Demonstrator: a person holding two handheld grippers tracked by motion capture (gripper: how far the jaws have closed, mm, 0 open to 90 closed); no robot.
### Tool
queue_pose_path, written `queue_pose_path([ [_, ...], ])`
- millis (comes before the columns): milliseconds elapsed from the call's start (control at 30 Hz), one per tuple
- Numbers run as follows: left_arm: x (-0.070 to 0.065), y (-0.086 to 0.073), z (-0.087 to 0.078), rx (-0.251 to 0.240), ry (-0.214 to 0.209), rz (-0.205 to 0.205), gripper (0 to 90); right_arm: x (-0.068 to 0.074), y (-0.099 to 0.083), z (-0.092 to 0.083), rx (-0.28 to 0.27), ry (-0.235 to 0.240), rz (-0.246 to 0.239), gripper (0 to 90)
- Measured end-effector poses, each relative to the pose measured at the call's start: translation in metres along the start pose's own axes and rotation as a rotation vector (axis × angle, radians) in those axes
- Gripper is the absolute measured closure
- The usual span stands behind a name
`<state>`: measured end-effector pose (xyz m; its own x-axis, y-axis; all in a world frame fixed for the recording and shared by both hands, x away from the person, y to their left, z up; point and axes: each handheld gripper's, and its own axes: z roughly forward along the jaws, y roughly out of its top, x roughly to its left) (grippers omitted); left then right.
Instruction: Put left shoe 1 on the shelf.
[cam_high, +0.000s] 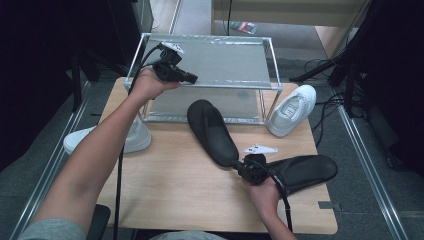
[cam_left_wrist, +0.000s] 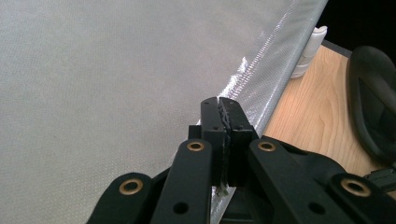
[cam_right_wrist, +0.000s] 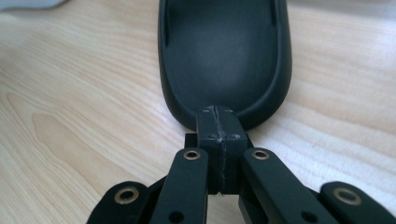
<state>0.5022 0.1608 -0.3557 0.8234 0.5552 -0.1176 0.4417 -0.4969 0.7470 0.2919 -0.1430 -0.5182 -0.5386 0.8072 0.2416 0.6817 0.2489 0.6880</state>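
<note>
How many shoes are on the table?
4: one black slipper mid-table, another black slipper at the near right, a white sneaker beside the metal rack, a white sneaker at the left edge.

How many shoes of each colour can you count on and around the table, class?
Black slippers: 2
White trainers: 2
Total: 4 shoes
</note>
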Motion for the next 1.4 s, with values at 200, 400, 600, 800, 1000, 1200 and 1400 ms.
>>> queue_pose_path([
  [200,0.0,0.0,0.0,0.001,0.002,-0.004,90.0,0.003,-0.001,0.011,0.016,0.013,-0.003,90.0],
  [400,0.0,0.0,0.0,-0.003,-0.002,-0.005,90.0,0.006,0.0,0.015,0.011,0.019,-0.011,90.0],
  [600,0.0,0.0,0.0,0.0,0.003,-0.001,90.0,0.005,0.006,0.022,0.009,0.03,-0.01,90.0],
  [800,0.0,0.0,0.0,0.0,0.003,-0.005,90.0,0.008,0.014,0.033,-0.007,0.033,-0.024,90.0],
  [1000,0.0,0.0,0.0,0.0,0.002,-0.005,90.0,0.011,0.023,0.044,-0.009,0.037,-0.035,90.0],
  [1200,-0.002,0.001,0.0,0.011,0.013,0.014,90.0,0.014,0.031,0.054,-0.01,0.045,-0.037,90.0],
  [1400,0.0,0.0,0.0,-0.001,0.004,0.005,90.0,0.017,0.038,0.065,-0.026,0.056,-0.034,90.0],
])
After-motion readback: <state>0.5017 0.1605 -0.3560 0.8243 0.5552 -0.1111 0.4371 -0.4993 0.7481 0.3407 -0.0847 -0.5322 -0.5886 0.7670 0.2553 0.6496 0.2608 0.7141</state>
